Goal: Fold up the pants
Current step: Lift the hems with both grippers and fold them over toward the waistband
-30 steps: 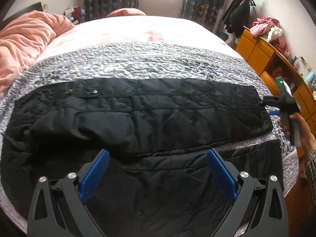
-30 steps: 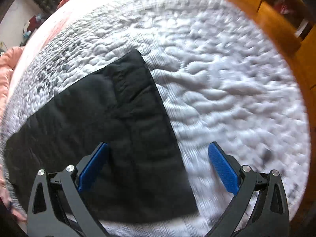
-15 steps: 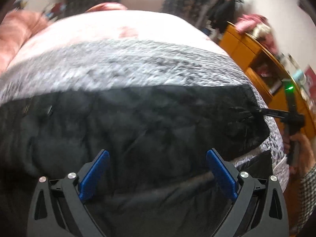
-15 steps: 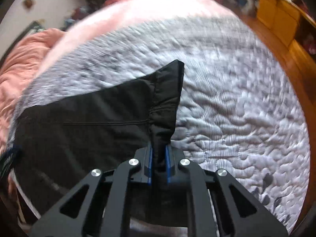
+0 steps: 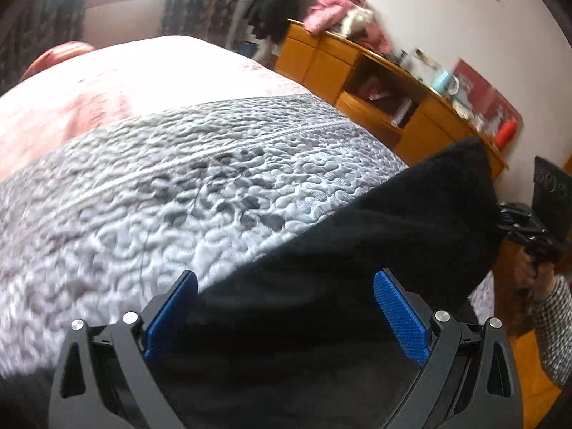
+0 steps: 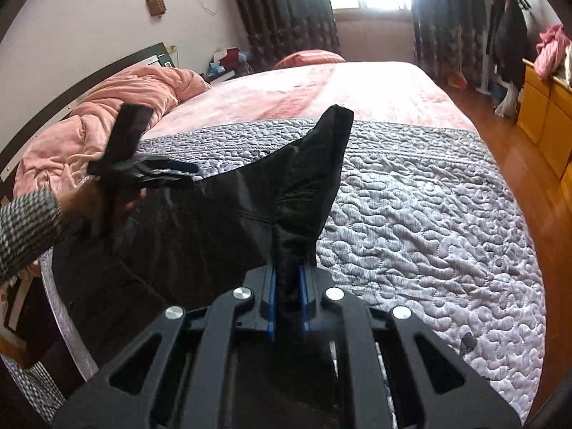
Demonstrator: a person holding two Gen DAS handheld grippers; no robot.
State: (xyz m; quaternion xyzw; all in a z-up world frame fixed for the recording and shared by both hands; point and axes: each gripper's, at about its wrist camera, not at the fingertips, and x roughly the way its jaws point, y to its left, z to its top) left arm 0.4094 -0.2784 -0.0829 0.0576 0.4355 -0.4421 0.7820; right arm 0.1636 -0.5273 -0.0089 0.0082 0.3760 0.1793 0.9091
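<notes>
Black pants (image 6: 214,232) lie across the grey quilted cover (image 6: 429,232) of a bed. My right gripper (image 6: 287,286) is shut on the leg end, which stands up from its jaws as a raised black point. In the left wrist view that lifted end of the pants (image 5: 447,207) rises at the right, with the right gripper (image 5: 507,220) on its far edge. My left gripper (image 5: 286,316) is open and hovers just above the black cloth, with nothing pinched between its blue pads (image 5: 400,321). The right wrist view shows the left gripper (image 6: 189,177) over the pants' left part, in a hand with a checked sleeve (image 6: 25,228).
An orange wooden dresser (image 5: 393,114) with clutter on top runs along the right of the bed. A pink duvet (image 6: 89,132) is bunched at the headboard. Wooden floor (image 6: 500,136) shows beyond the bed's right edge. A coat stand (image 6: 507,35) is by the window.
The right gripper shut on the leg end and raised it off the quilt. The left gripper swung rightwards over the pants and rolled, staying open.
</notes>
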